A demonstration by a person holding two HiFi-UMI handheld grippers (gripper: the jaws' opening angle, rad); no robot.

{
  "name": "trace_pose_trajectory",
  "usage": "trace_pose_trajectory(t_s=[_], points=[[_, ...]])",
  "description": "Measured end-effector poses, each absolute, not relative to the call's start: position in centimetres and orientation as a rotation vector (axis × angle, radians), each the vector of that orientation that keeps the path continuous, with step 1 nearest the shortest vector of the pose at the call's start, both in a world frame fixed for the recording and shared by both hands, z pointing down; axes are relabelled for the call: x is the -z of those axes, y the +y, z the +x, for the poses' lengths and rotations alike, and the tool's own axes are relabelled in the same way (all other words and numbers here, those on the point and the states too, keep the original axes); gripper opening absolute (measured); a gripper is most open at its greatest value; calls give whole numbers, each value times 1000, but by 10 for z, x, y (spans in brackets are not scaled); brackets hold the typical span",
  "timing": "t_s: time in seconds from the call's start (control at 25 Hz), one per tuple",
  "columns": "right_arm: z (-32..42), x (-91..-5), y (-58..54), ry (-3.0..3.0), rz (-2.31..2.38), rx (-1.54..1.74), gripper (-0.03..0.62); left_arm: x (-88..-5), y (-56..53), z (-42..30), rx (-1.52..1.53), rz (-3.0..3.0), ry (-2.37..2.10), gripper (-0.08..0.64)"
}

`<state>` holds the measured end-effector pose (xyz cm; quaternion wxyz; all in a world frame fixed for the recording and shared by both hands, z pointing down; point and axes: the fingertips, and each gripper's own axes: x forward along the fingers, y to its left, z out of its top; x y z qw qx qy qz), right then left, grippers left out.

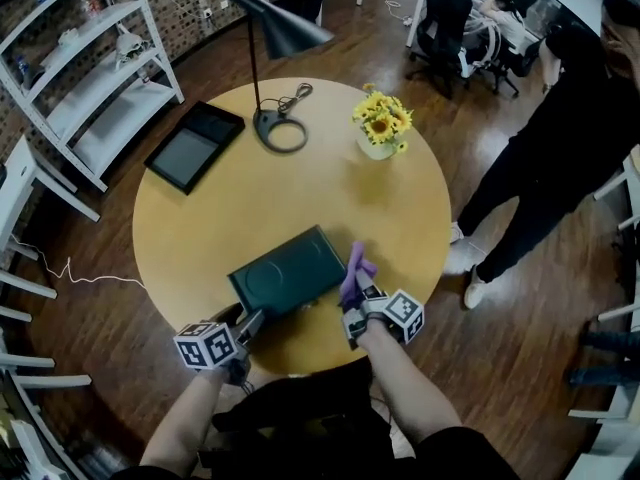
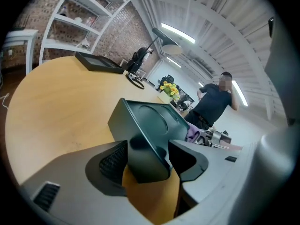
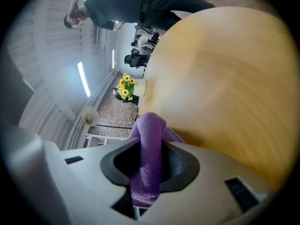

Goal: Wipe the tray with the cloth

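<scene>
Quick status from my end. The dark green rectangular tray (image 1: 288, 271) lies on the near part of the round yellow wooden table (image 1: 300, 193), turned a bit so one corner points at me.

The left gripper (image 1: 252, 320) is at the tray's near-left corner. In the left gripper view the jaws stand wide w/ that corner right between them, and both pads look pressed against its sides, so I'm calling it a grip on the tray.

The right gripper (image 1: 358, 296) is on the tray's right side. Its jaws are narrow and pinched on a purple fuzzy cloth (image 3: 150, 153). A fold of it sticks out past the tips and the rest runs back btwn the pads. In the head view the cloth's free end sits right at the tray's right edge, but I can't tell if it actually touches the tray.

Other stuff on the table, all well apart from the tray:
- a black desk lamp (image 1: 275, 38) at the far side
- a small vase of yellow sunflowers (image 1: 380, 126), far right
- a black flat rectangular panel (image 1: 195, 146), far left, partly hanging over the edge

Off the table there's white metal shelving (image 1: 90, 78) on the far left, and a person in black clothes (image 1: 560, 158) standing on the wood floor to the right.
</scene>
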<state>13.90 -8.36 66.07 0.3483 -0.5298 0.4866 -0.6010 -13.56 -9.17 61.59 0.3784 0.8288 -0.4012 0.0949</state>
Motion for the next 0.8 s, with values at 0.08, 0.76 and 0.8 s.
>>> trace_pose_trajectory(t_s=[0.08, 0.76, 0.8], points=[[135, -657, -71, 1232, -1374, 1541, 101, -602, -103, -141, -229, 2191, -1074, 264], [92, -663, -52, 1484, -1479, 1662, 101, -595, -186, -136, -319, 2361, -949, 278], [91, -662, -52, 1468, -1500, 1672, 101, -595, -185, -134, -321, 2369, -928, 278]])
